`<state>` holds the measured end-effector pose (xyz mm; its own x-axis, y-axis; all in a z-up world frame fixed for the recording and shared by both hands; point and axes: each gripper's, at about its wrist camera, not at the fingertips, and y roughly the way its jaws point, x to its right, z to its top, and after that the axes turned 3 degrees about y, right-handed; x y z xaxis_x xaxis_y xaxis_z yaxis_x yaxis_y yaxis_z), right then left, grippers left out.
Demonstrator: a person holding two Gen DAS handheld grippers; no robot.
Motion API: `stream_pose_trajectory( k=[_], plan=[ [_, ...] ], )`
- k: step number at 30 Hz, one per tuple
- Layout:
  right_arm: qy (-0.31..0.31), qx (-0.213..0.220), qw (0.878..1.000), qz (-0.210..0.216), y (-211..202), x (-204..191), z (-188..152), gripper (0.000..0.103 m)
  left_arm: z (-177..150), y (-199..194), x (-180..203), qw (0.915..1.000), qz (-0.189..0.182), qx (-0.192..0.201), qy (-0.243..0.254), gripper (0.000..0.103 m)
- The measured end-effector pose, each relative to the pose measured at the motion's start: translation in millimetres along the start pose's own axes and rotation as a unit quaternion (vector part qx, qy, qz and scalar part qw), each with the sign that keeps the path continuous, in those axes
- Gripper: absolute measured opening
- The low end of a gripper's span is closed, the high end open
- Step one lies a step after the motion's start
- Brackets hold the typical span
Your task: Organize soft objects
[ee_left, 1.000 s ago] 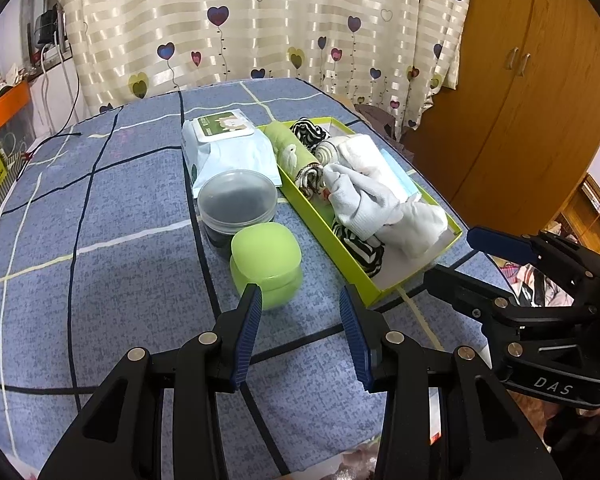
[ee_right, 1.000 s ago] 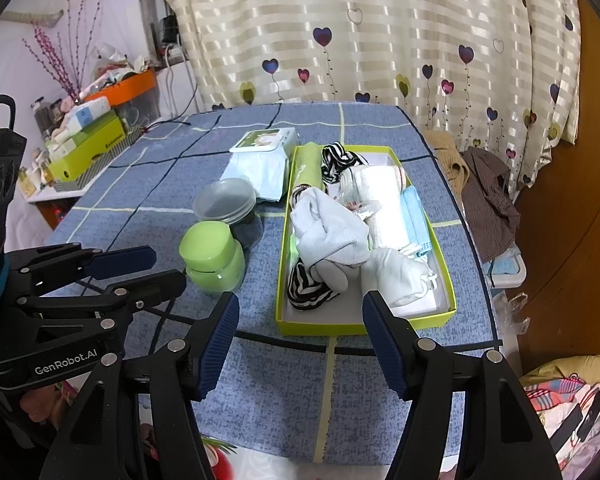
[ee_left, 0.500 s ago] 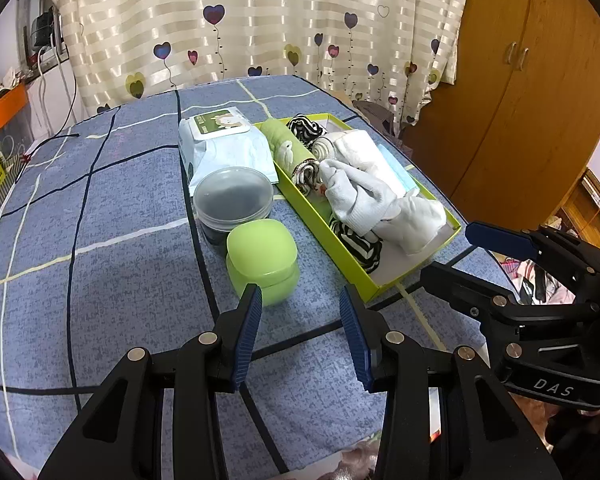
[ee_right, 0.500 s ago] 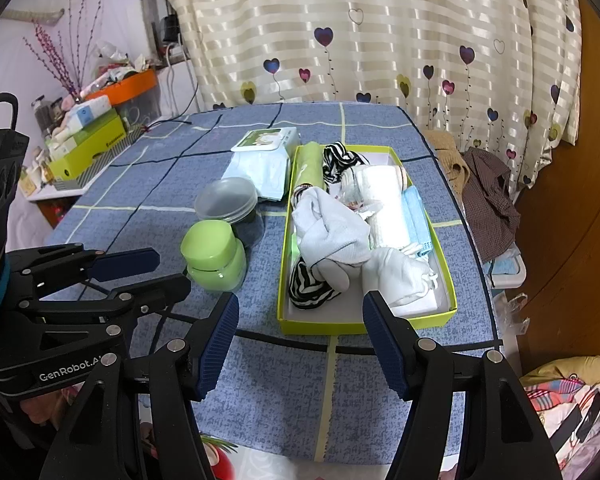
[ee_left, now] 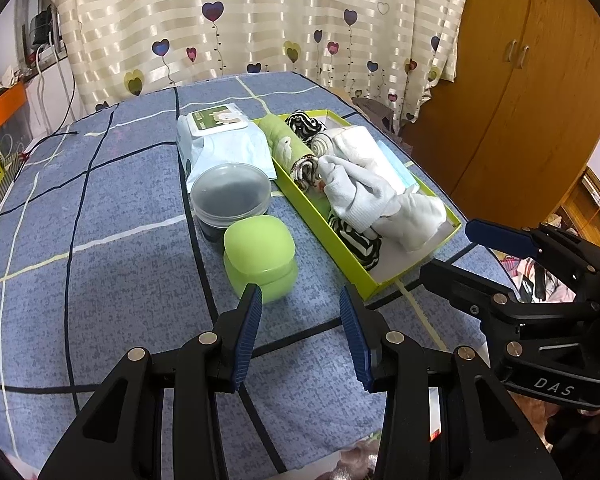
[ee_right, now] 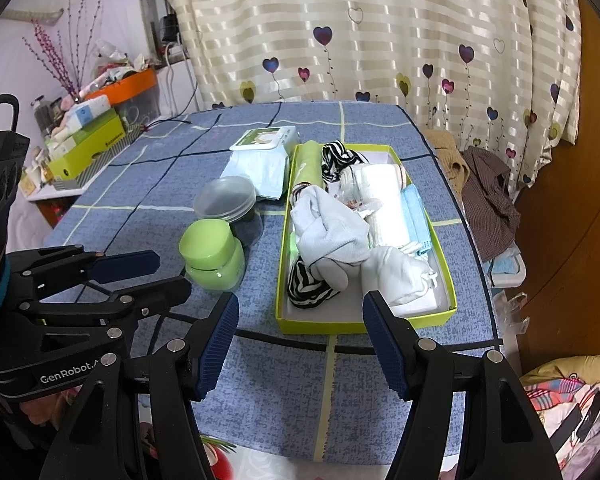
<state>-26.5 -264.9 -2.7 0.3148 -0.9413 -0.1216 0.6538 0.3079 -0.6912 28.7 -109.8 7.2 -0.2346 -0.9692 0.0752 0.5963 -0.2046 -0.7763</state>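
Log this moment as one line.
left tongs: open, empty | right tongs: open, empty | socks: piled in green box | stage: pre-grasp

We list, on the table (ee_right: pixel 112 196) under its blue checked cloth: one green lidded jar (ee_left: pixel 260 256), nearest the front edge; one clear plastic tub (ee_left: pixel 231 200) with dark contents, touching the jar on its far side; one pack of wet wipes (ee_left: pixel 224 142), behind the tub, towards the far edge. Beyond the far edge we note a striped curtain (ee_right: pixel 380 28) printed with hearts. Off the table's left edge we record a shelf carrying an orange bin (ee_right: pixel 134 84), a green box (ee_right: pixel 88 148) and purple dried stems (ee_right: pixel 60 60). Off the right edge we enter a wooden wardrobe (ee_left: pixel 532 80) and a heap of brown clothes (ee_right: pixel 488 192).
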Motion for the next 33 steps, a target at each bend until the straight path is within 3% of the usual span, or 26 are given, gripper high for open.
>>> stream_pose_trajectory(
  k=[33],
  plan=[
    [0.0, -0.001, 1.0, 0.0, -0.1, 0.1, 0.8, 0.065, -2.3, 3.9, -1.7, 1.0, -0.002, -0.008, 0.0, 0.042]
  ],
)
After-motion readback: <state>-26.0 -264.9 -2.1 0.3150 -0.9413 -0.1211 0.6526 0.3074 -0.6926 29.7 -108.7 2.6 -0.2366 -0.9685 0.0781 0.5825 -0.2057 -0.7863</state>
